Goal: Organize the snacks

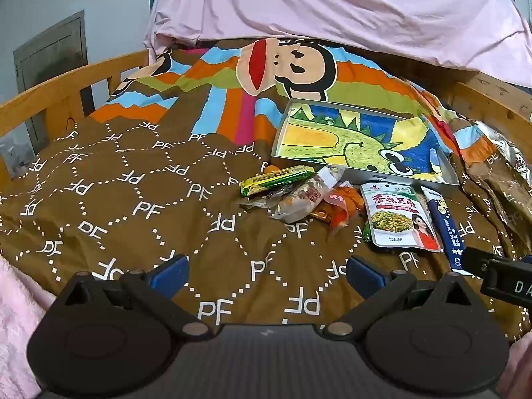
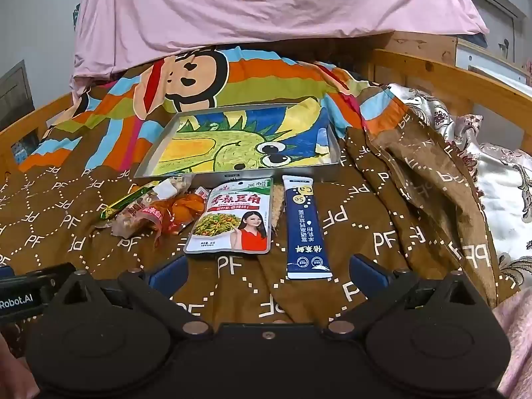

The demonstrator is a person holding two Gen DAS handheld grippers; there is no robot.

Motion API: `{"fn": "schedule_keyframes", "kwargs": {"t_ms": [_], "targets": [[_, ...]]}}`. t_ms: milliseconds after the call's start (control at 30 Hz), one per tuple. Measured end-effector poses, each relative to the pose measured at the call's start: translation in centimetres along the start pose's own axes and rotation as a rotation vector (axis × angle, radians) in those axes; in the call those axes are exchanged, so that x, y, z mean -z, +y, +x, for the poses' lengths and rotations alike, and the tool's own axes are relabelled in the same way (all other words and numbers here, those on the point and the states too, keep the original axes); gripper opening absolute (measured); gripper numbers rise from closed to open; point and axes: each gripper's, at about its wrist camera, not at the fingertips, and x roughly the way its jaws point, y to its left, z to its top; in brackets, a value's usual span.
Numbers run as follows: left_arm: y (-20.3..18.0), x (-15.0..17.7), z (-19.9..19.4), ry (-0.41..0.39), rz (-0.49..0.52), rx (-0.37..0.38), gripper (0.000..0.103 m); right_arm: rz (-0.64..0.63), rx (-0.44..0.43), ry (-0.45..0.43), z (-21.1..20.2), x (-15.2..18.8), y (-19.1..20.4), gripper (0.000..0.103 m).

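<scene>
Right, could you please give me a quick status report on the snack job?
Both claws, left and right, open, empty. Snack packets loose on bedspread; dinosaur tray empty behind them. Nothing in the way.

The left tool (image 1: 266, 271) and the right tool (image 2: 267, 271) hover side by side, both tilted downward, each with its blue-padded jaws spread wide and holding nothing.

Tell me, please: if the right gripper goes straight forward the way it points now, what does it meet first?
Probably the brown bedspread, then the dark blue sachet ahead of the open right gripper; depth is unclear.
</scene>
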Motion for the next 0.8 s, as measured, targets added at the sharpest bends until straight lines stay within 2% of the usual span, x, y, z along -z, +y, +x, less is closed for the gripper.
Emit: {"fn": "schedule_keyframes", "kwargs": {"t_ms": [800], "targets": [[0.05, 0.29, 0.21, 0.006, 0.003, -0.016, 0.103, -0.001, 0.002, 0.008, 0.2, 0.1, -0.05, 0.102]]}}
